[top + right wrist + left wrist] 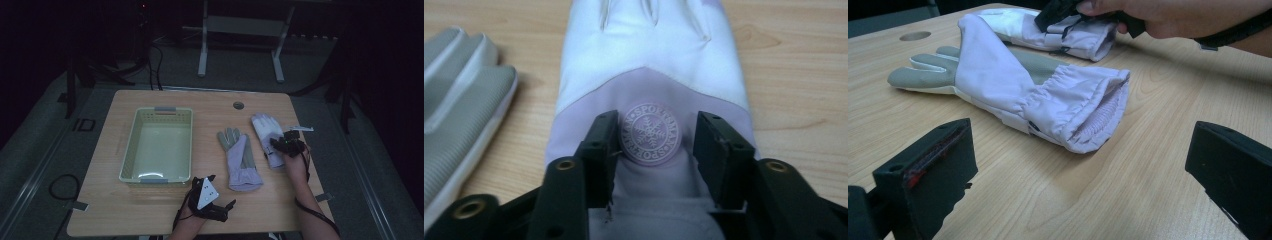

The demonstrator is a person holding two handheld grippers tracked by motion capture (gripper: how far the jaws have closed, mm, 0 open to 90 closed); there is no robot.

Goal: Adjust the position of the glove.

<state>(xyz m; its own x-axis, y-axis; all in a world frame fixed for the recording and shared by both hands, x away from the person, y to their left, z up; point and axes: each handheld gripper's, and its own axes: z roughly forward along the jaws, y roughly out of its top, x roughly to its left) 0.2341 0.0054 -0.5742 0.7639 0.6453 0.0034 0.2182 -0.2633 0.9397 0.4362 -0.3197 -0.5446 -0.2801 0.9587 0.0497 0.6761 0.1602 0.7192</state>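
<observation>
Two lilac and white gloves lie side by side on the wooden table [150, 210]. The left glove [240, 160] [1013, 80] [459, 100] shows its grey palm, with its cuff toward me. The right glove [265, 131] [1013, 22] [649, 50] lies back up and bears a round snowflake badge [651, 134]. My right gripper [280, 145] [654, 125] is down on this glove. Its jaws stand apart on either side of the badge, their tips touching the fabric. My left gripper [220, 191] [1078, 137] hovers near the table's front edge, wide open, pointing at the left glove's cuff.
A pale yellow plastic basket [129, 145] stands on the left half of the table, with nothing in it. A round cable hole [238, 105] [915, 36] sits near the far edge. A small white strip [300, 128] lies by the right glove's fingers.
</observation>
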